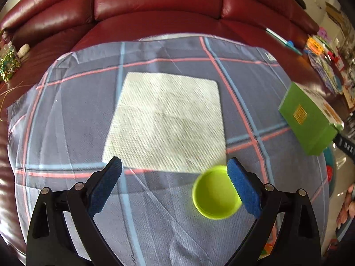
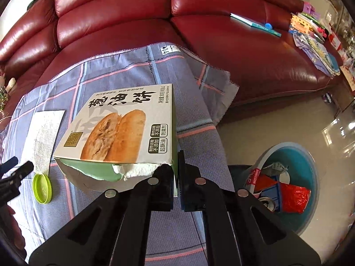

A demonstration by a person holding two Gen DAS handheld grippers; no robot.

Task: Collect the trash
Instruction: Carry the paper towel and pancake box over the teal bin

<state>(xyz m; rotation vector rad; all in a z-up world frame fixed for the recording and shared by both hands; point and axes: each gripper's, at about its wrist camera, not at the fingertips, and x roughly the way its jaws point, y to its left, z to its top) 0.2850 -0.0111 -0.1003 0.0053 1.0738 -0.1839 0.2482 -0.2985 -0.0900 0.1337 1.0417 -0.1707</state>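
My right gripper (image 2: 176, 173) is shut on the side wall of a torn-open pastry box (image 2: 124, 128), held tilted above the plaid cloth (image 2: 159, 71); the box shows green in the left wrist view (image 1: 308, 119). My left gripper (image 1: 175, 166) is open above the cloth. A lime-green plastic lid (image 1: 216, 191) lies on the cloth right beside my right-hand pad (image 1: 243, 188); it also shows in the right wrist view (image 2: 42, 187). A white paper towel (image 1: 166, 122) lies flat just beyond my fingers.
A teal trash bin (image 2: 295, 173) on the floor at the right holds a can, red wrappers and cartons. A red leather sofa (image 2: 124, 15) stands behind, with a book (image 2: 255, 23) and a pile of papers (image 2: 315, 42) on it.
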